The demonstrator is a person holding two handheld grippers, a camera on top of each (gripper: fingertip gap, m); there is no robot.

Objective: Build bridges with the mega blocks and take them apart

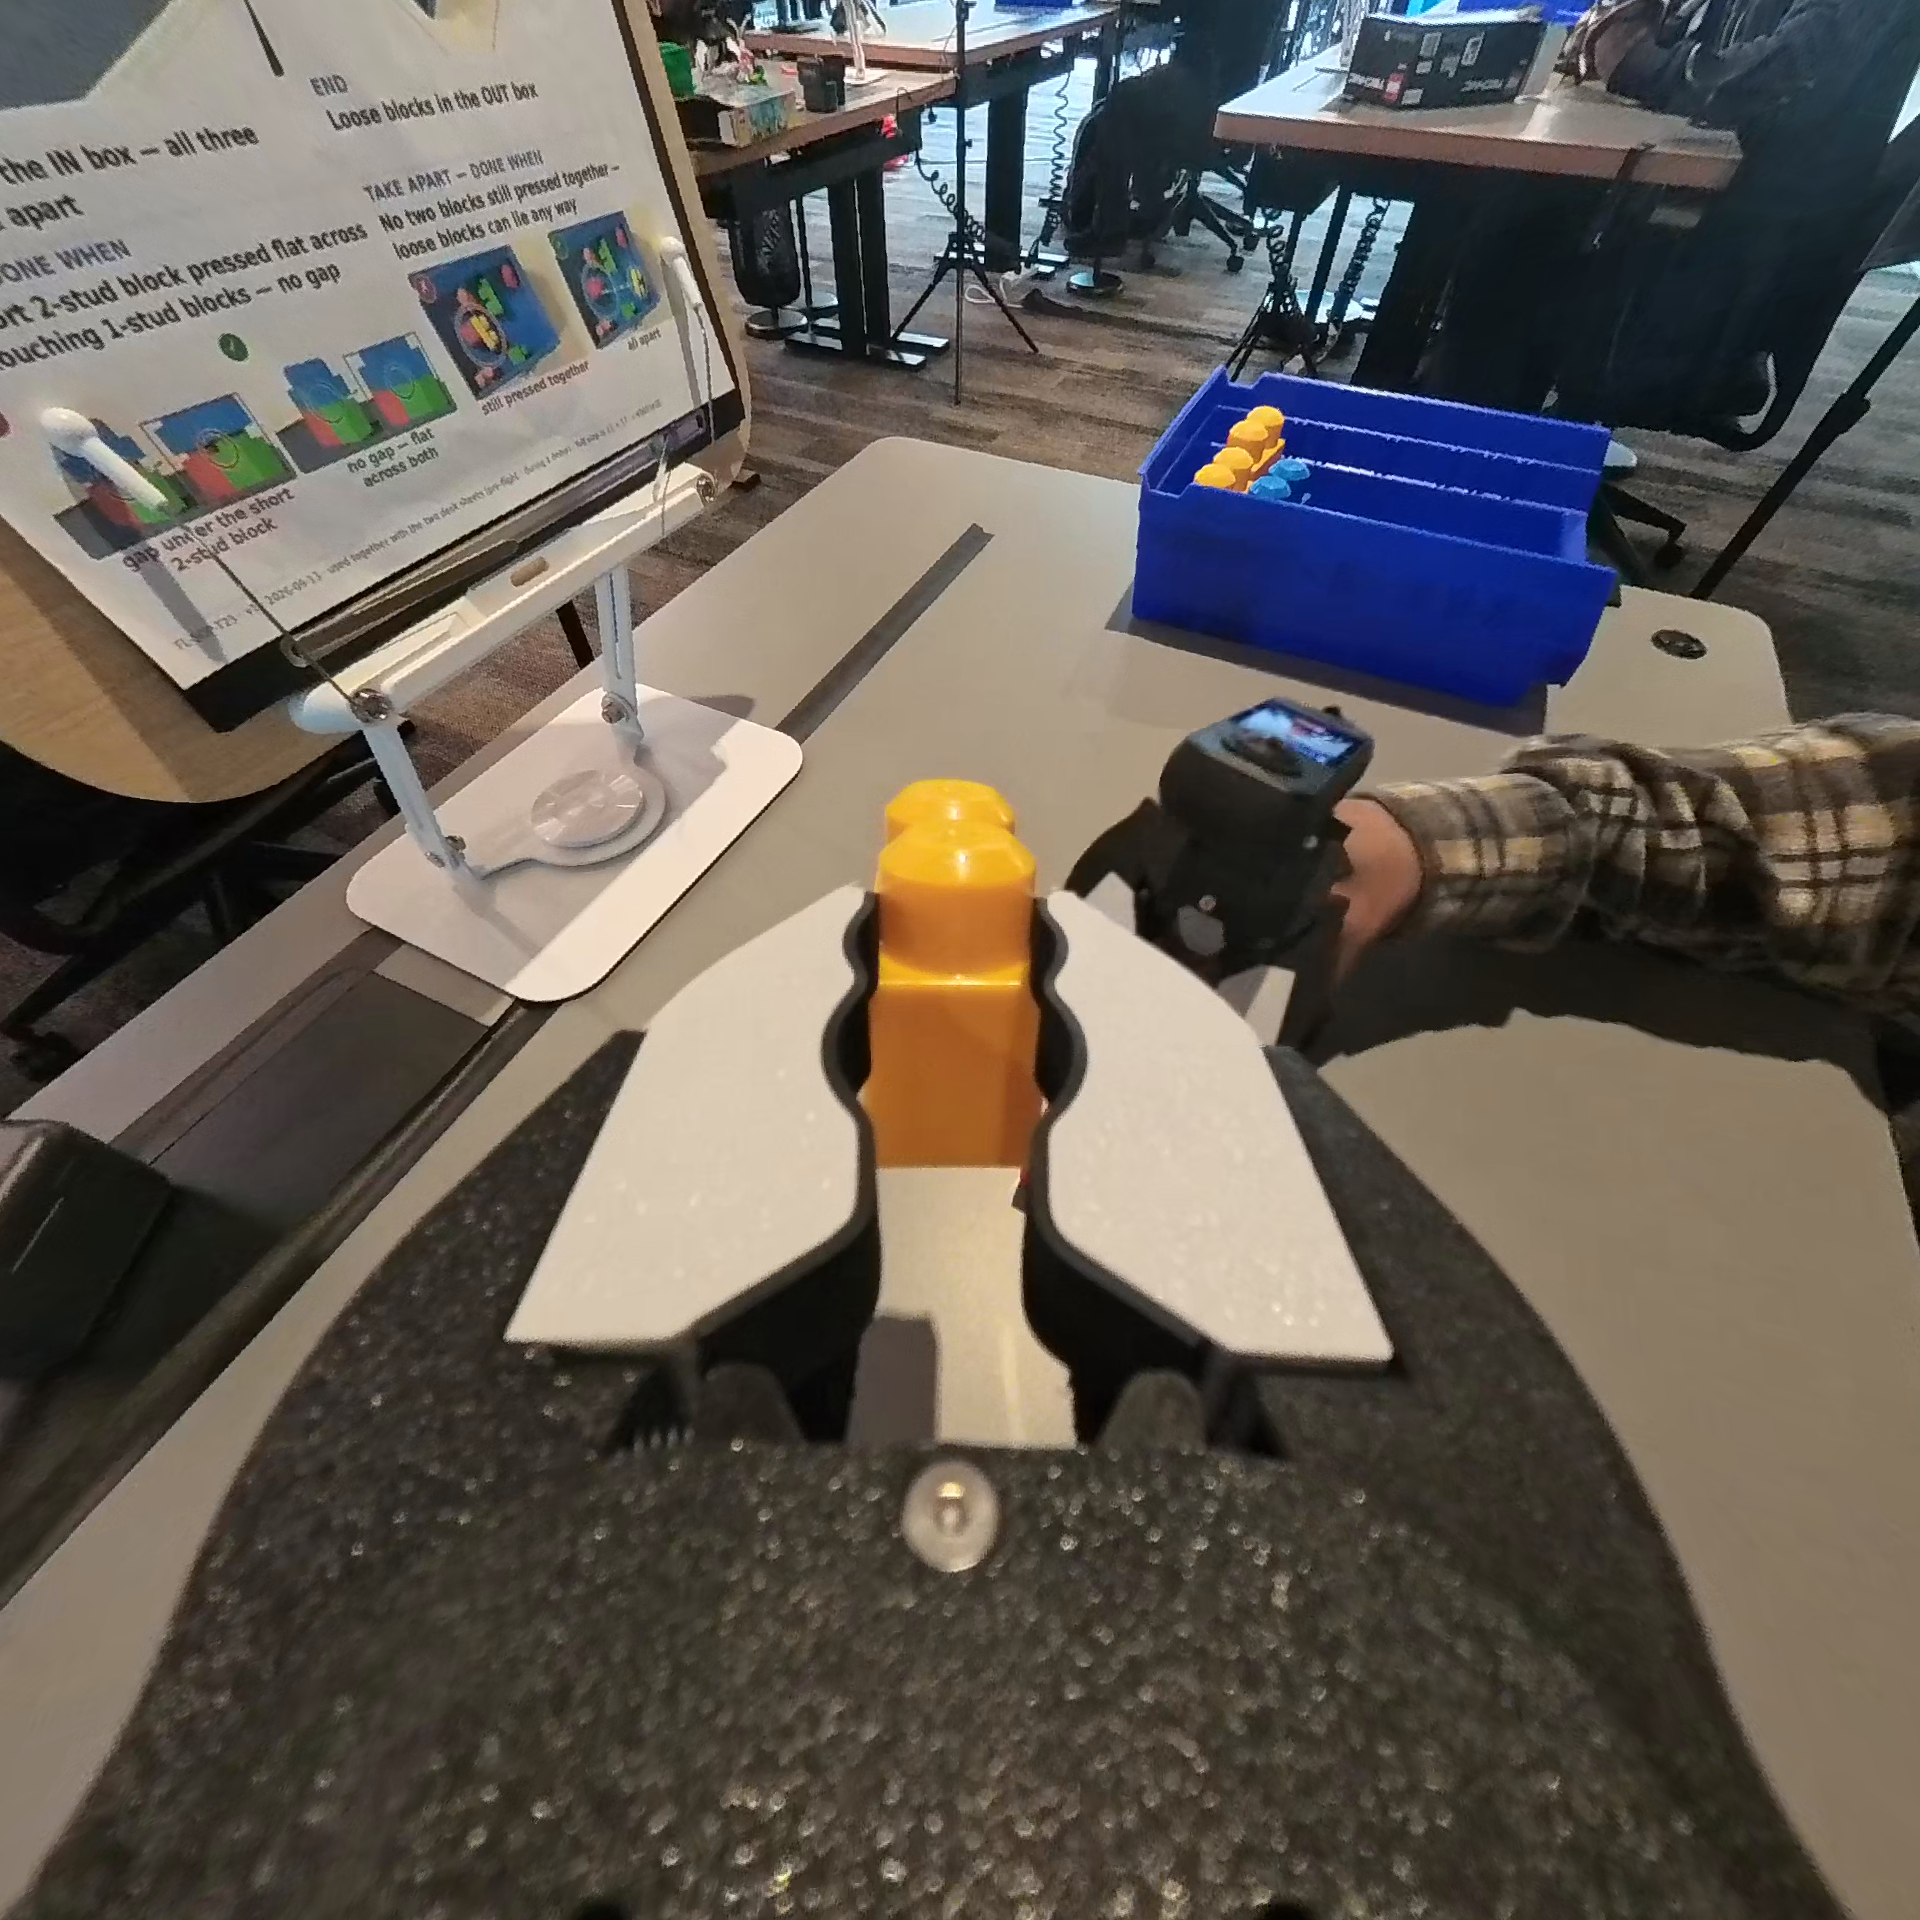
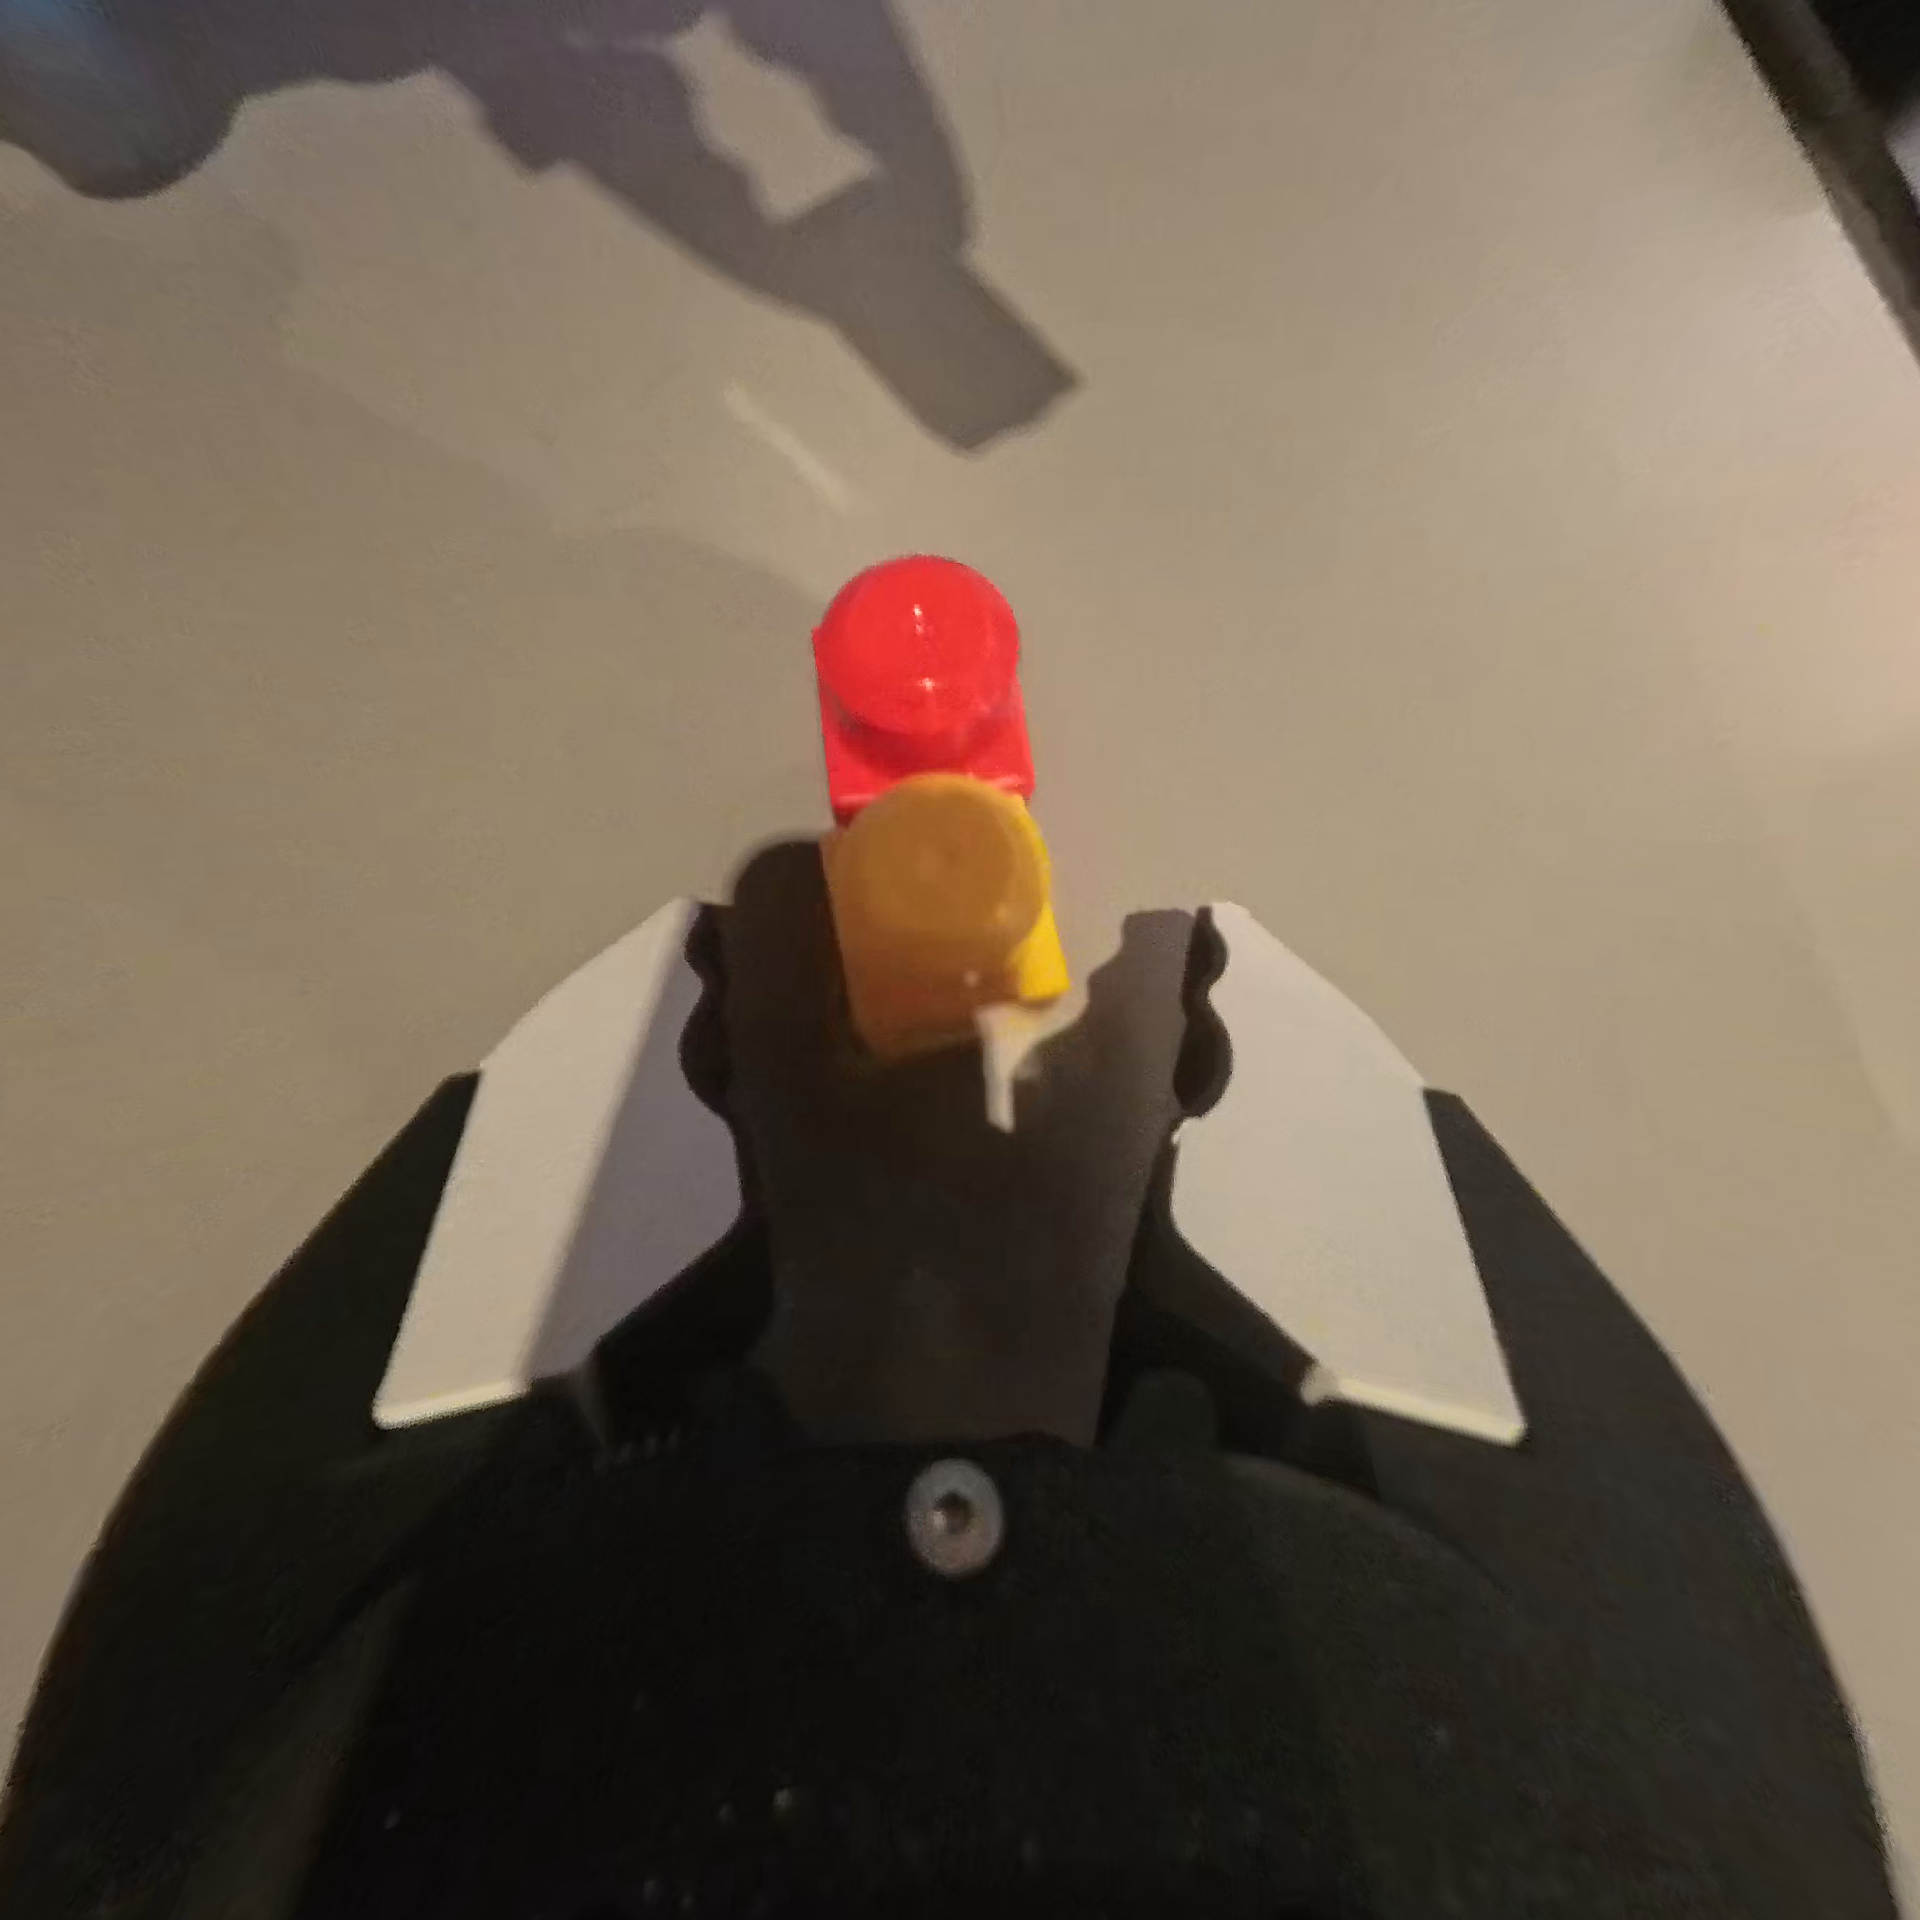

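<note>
My left gripper (image 1: pixel 954 920) is shut on an orange two-stud block (image 1: pixel 951 997), gripped by its sides with the studs up, above the grey table (image 1: pixel 1558 1247). In the right wrist view, a red one-stud block (image 2: pixel 920 686) and a yellow one-stud block (image 2: pixel 935 914) stand side by side, touching, on the table. My right gripper (image 2: pixel 951 920) is open and looks down on them, its fingers on either side of the yellow block and clear of it. In the left wrist view, the right gripper's camera housing (image 1: pixel 1262 790) is just right of my left gripper, held by a hand in a plaid sleeve (image 1: pixel 1662 831).
A blue bin (image 1: pixel 1371 582) at the table's far right holds orange blocks (image 1: pixel 1247 447) and blue blocks (image 1: pixel 1283 480). A sheet of instructions (image 1: pixel 260 312) stands on a white stand (image 1: pixel 582 862) at the far left. Desks, chairs and tripods stand beyond the table. The grippers' ends are close to 20 centimeters from one another.
</note>
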